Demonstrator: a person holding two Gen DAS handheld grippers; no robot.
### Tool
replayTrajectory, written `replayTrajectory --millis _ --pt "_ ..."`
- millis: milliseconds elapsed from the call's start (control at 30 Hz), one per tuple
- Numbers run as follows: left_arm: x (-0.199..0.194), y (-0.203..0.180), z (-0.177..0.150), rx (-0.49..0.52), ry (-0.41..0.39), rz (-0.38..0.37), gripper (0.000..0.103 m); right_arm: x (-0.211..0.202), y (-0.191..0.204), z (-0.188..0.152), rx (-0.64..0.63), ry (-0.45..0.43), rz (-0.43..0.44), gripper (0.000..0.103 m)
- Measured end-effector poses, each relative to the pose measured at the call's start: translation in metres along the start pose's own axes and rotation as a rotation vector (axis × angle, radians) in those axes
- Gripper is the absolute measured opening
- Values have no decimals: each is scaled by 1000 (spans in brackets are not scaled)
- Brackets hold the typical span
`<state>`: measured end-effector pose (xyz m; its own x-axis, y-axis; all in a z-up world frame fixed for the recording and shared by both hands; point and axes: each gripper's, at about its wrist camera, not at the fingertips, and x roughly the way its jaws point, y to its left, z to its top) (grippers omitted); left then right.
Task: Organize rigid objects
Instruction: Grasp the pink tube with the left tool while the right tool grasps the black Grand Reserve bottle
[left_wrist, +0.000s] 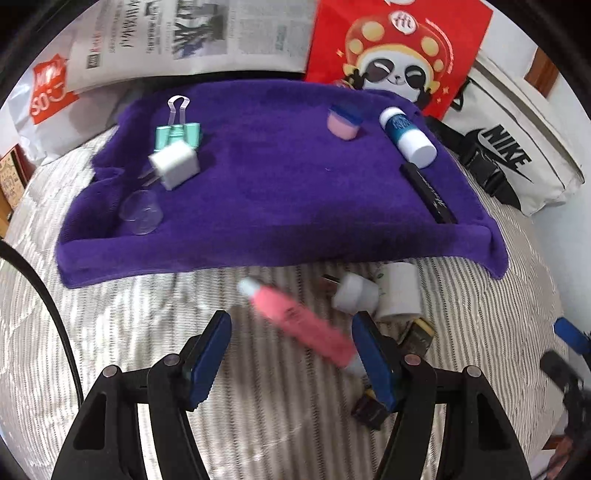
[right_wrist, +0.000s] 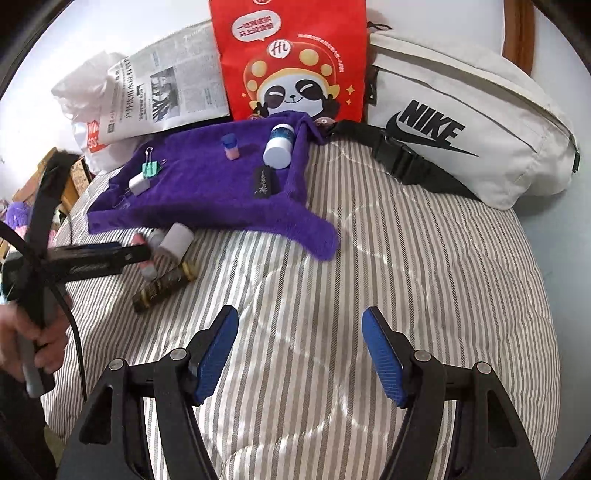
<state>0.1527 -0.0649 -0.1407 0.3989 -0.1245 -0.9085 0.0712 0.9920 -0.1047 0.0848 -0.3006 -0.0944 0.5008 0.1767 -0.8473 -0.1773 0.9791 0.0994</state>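
Ribbed blue pads on the left gripper (left_wrist: 290, 356) are being held apart, released, around a smooth pink tube (left_wrist: 301, 323), blurred and seemingly untouched. Spread jaws of the right gripper (right_wrist: 300, 350) are being held empty over the quilted striped bedspread (right_wrist: 406, 258). Fuzzy purple cloth (left_wrist: 277, 192) is being occupied by a cubic white charger (left_wrist: 175, 164) and a bottle (left_wrist: 408, 136); a patterned bar (left_wrist: 369, 408) is being partly hidden.
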Motion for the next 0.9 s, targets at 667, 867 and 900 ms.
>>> replayTrajectory --millis 667,867,900 --pt "-11 33 -34 81 -113 57 72 -3 17 -14 -50 11 4 69" --pt "-6 17 -26 160 -141 44 48 -1 27 -13 -68 16 15 69" --pt "-9 15 -27 169 -143 37 32 0 29 -14 -72 20 14 69"
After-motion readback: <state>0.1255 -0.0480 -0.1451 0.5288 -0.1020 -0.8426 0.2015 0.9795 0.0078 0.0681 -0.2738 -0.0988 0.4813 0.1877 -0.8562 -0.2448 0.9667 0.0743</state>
